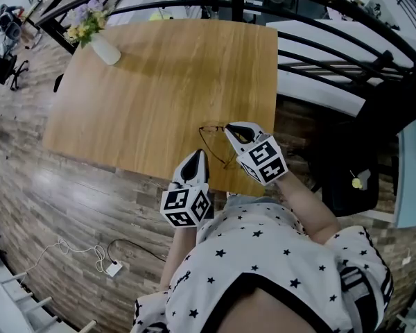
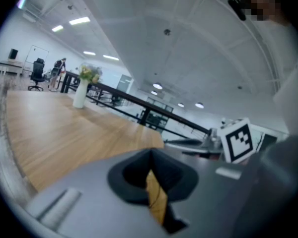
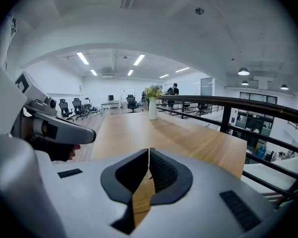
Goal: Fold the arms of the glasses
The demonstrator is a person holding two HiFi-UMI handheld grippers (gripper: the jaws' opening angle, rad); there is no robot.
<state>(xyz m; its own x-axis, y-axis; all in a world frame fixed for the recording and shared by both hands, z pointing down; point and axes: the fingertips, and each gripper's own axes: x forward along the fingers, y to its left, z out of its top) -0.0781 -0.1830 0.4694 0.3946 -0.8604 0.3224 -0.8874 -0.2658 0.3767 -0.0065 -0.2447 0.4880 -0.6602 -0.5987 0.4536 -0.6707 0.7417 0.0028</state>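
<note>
Head view: the glasses [image 1: 213,143] lie with arms open on the surface [image 1: 159,82]. The left gripper [image 1: 197,155] is just below them and the right gripper [image 1: 230,129] just at their right. Both jaws are clenched and empty. Better to steady the frame with one gripper, then push each arm inward slowly.

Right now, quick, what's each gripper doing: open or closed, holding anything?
Left gripper: closed, nothing visible between its jaws.
Right gripper: closed, nothing visible between its jaws.

light wood-grain table [image 1: 159,82], white vase [image 1: 105,49], black stars on white shirt [image 1: 263,255], white left gripper [image 1: 197,155]
</note>
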